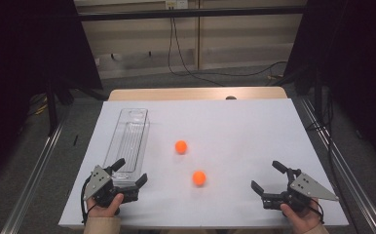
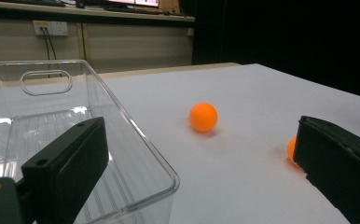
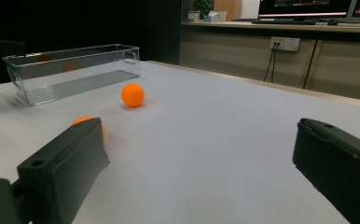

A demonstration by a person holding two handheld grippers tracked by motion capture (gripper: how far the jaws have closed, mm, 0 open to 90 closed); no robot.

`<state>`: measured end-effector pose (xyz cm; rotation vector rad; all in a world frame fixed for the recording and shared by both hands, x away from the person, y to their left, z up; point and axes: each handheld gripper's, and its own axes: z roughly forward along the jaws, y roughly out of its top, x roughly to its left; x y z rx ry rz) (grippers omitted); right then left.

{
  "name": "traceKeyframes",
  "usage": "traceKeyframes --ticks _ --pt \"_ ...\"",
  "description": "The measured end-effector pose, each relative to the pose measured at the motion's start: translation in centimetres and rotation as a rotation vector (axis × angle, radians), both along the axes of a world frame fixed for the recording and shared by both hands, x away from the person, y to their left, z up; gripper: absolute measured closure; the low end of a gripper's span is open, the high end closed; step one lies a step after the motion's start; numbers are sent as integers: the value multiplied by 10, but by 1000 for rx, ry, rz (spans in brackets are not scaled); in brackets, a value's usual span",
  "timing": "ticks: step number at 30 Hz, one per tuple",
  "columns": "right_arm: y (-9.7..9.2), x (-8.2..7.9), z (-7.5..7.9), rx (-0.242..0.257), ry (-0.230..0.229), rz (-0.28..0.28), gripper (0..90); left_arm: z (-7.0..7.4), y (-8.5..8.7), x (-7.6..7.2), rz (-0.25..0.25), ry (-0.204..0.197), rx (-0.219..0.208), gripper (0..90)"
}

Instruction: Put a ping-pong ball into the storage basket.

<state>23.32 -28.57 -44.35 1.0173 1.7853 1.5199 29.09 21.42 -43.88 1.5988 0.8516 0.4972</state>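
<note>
High view, clear ribbed plastic bin (image 1: 127, 141), two glossy orange balls (image 1: 181, 146), both tools (image 1: 130, 176) (image 1: 269, 179) gaping empty.

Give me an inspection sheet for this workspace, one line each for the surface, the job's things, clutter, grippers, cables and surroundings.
Surface: white table top, flat; a wooden edge shows at its far side.
Job's things: clear plastic bin lies lengthwise at left, nothing in it; far orange ball and near orange ball rest on the table, apart from each other and outside the bin.
Clutter: nothing seen.
Grippers: left gripper open, one jaw over the bin's near end; right gripper open, holding nothing.
Cables: black cable hangs from a wall socket and runs along the floor.
Surroundings: dark curtains at both sides, grey floor, metal rails beside the table.
</note>
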Motion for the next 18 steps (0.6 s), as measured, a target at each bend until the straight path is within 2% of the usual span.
traceKeyframes --ticks 18 --pt "2 1 -1 -3 2 11 18 1 -1 1 -10 14 -10 27"
